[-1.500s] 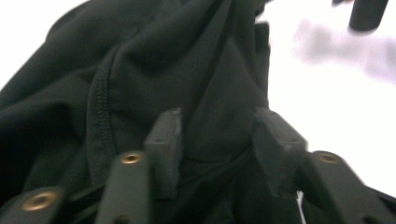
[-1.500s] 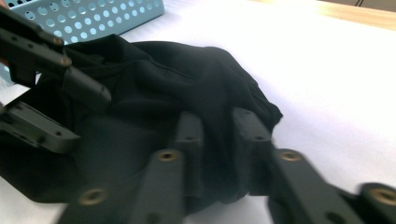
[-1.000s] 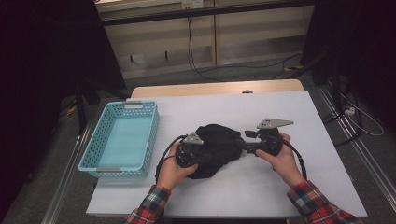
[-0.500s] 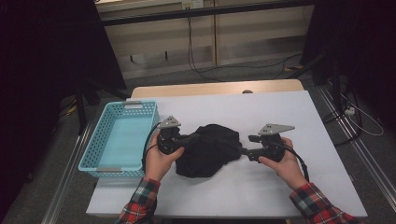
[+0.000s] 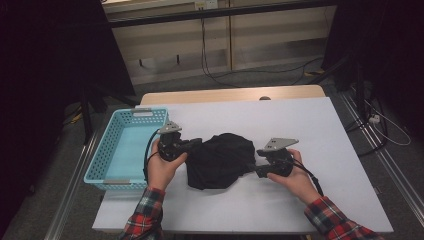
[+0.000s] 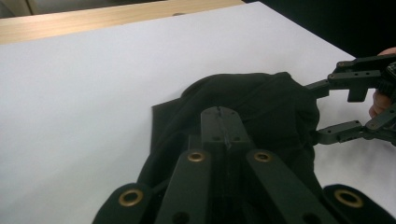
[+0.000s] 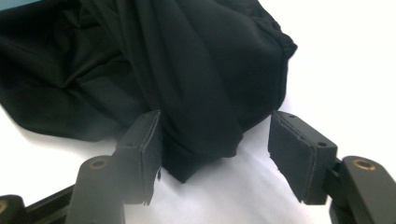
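At the white desk we hold a pair of tongs in each hand, both working a crumpled black garment that lies near the desk's middle, just right of a light-blue basket. Our left hand comes in from the near edge, forearm in a plaid sleeve, wrist bent so the left tongs point level toward the right, into the garment's left edge. From the left tongs' own camera their tips are pressed together with black cloth all around them; the fabric seems pinched there, though the exact fold between the pads is hidden. Our right hand reaches in from the lower right, its forearm angled inward, the grey three-cornered plate facing up, and the right tongs aimed leftward at the garment's right edge. Their jaws stand spread and have just been closing a little: a hanging fold of the cloth sits between the two pads, brushing the left one while the right pad stands apart from it over bare desk. The two pairs of tongs face each other across the bunched cloth, with the right pair visible past the garment's far side in the left tongs' camera.
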Tool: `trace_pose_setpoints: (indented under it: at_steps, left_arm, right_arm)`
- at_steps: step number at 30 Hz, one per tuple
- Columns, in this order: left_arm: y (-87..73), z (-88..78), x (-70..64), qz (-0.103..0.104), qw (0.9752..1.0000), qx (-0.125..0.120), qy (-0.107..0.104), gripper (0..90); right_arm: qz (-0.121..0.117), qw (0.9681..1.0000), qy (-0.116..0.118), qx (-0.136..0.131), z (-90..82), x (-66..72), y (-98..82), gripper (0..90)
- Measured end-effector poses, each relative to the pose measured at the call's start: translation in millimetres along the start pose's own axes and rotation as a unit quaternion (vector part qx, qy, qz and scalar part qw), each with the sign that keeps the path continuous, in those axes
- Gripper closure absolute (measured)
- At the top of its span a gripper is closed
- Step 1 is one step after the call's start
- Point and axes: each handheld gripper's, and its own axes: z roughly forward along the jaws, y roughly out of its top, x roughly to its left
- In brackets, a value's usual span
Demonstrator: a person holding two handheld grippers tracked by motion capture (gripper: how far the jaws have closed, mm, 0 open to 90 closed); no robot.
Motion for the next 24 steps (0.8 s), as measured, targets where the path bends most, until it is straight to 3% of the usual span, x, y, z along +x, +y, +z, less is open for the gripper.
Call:
trace_pose_setpoints:
  at_steps: [4, 7, 9, 12, 15, 17, 19, 20, 22, 24]
  left_arm:
    - [0.6, -3.3, 2.4, -0.002, 1.0, -0.001, 0.004, 90.0]
    - [0.5, -5.7, 4.9, -0.004, 0.9999, -0.004, 0.011, 90.0]
    - [0.2, -7.6, 6.8, -0.003, 0.9998, -0.003, 0.018, 90.0]
    - [0.1, -10.8, 8.8, -0.002, 0.9996, -0.003, 0.027, 90.0]
    - [-0.5, -13.7, 11.5, -0.007, 0.9995, -0.006, 0.031, 90.0]
    - [-1.7, -12.9, 11.5, -0.007, 0.9995, -0.003, 0.029, 90.0]
    - [-1.9, -11.5, 10.5, -0.007, 0.9996, -0.001, 0.028, 90.0]
    - [-1.7, -11.0, 10.1, -0.006, 0.9996, 0.0, 0.028, 90.0]
    - [-1.8, -10.0, 9.4, -0.004, 0.9996, 0.002, 0.027, 90.0]
    - [-2.7, -8.6, 9.1, -0.003, 0.9997, 0.004, 0.025, 90.0]
  right_arm:
    - [0.016, 0.9998, 0.0, -0.01, 3.8, -5.4, 1.7, 47.3]
    - [0.004, 1.0, 0.0, 0.004, 7.9, -5.5, 4.0, 55.9]
    - [0.001, 1.0, 0.007, 0.004, 11.2, -4.9, 3.9, 56.0]
    - [0.004, 1.0, 0.007, 0.002, 12.8, -5.8, 4.7, 51.3]
    - [0.012, 0.9998, 0.014, -0.008, 11.4, -5.8, 5.7, 37.0]
    - [0.007, 0.9998, 0.018, 0.002, 13.6, -4.0, 6.1, 35.3]
    - [-0.003, 0.9999, 0.007, 0.014, 17.3, -1.7, 6.4, 37.0]
    - [-0.001, 0.9998, 0.003, 0.017, 18.7, -1.7, 6.6, 43.4]
    - [0.006, 0.9999, 0.001, 0.009, 17.5, -3.1, 7.3, 65.3]
    - [0.014, 0.9998, 0.013, 0.002, 14.0, -5.0, 7.7, 79.9]
